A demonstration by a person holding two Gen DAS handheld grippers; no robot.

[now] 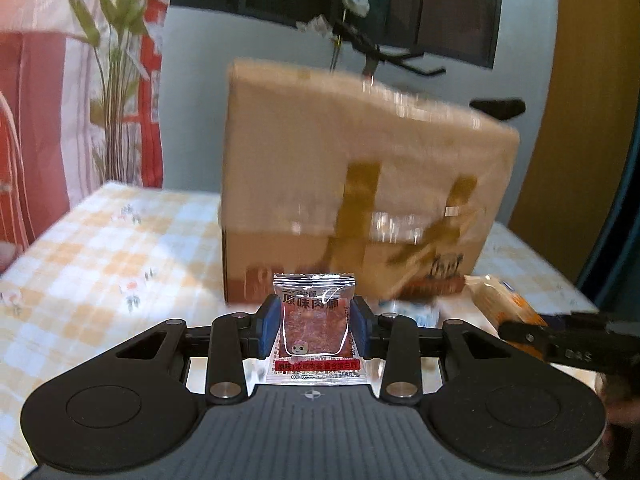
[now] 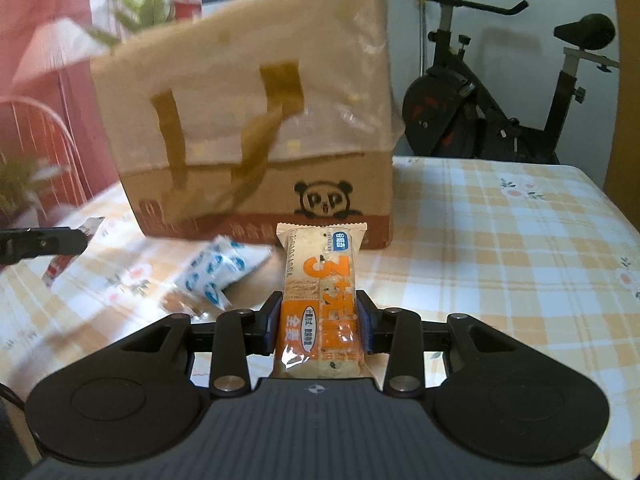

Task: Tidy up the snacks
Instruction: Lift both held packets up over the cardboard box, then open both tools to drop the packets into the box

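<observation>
Now each gripper grips one snack above the checked tablecloth (image 2: 500, 248).

Clamped between the left gripper (image 1: 314, 326) blue pads is a clear jerky packet (image 1: 314, 328), upright with red meat showing; the right gripper (image 2: 320, 326) pinches an orange cracker pack (image 2: 320, 300) standing on end. Just beyond both sits a cardboard box (image 2: 280, 200) with a beige bag (image 2: 248, 80) in it. Near its left foot lies a blue-and-white packet (image 2: 220, 268) on the cloth. Far right stands an exercise bike (image 2: 500, 100).
</observation>
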